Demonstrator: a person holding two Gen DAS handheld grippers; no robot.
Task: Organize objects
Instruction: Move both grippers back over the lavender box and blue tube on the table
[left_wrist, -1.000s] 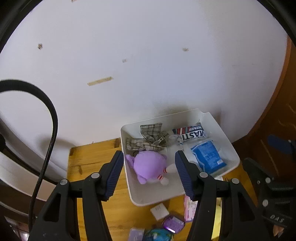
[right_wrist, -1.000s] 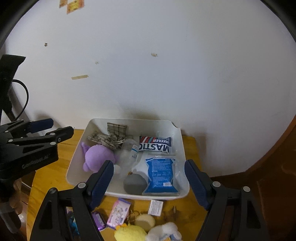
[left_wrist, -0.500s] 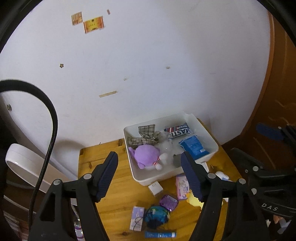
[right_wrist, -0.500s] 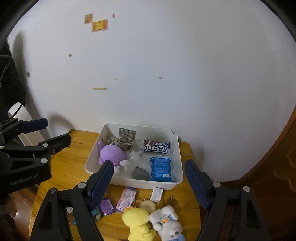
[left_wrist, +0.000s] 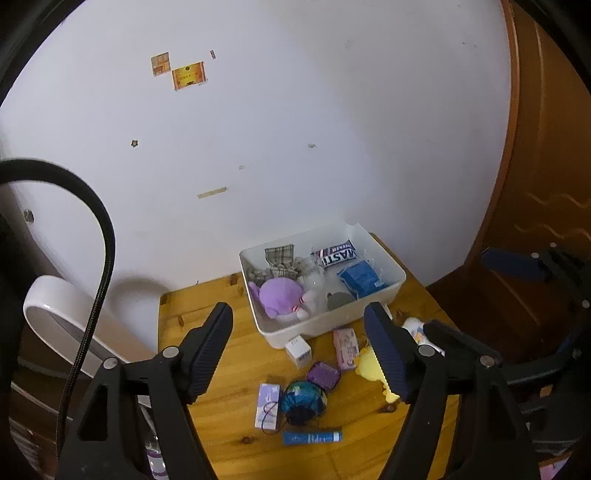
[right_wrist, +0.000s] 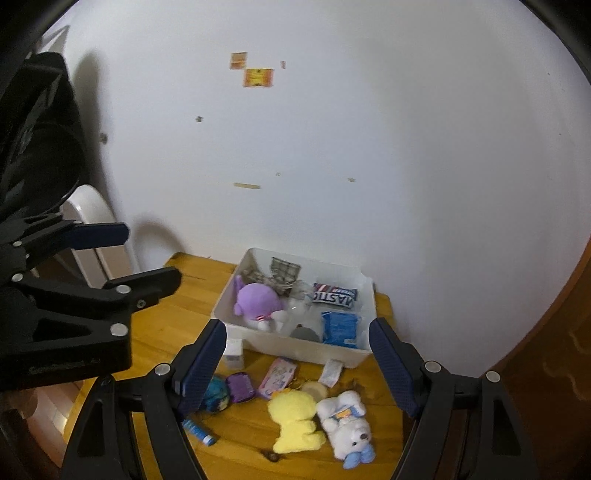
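Observation:
A white bin (left_wrist: 376, 307) (right_wrist: 295, 349) sits at the back of a wooden table (left_wrist: 221, 332) (right_wrist: 192, 295) against the wall. It holds a purple plush (left_wrist: 279, 293) (right_wrist: 258, 300), a plaid cloth, a blue packet (right_wrist: 340, 328) and a "MASTIC" pack. In front lie a yellow plush (right_wrist: 293, 421), a white bear plush (right_wrist: 347, 422), a pink packet (left_wrist: 345, 349), a purple pouch (left_wrist: 324, 375), a blue tube (left_wrist: 313, 437) and small boxes. My left gripper (left_wrist: 303, 354) and right gripper (right_wrist: 297, 365) are both open and empty, held above and back from the table.
A white curved object (left_wrist: 55, 314) stands left of the table. A brown wooden door (left_wrist: 546, 221) is on the right. The white wall is behind the bin. The left gripper (right_wrist: 99, 258) shows at left in the right wrist view.
Both grippers have pulled back and up from the bin, still open. The items on the table in front of the bin have come into view.

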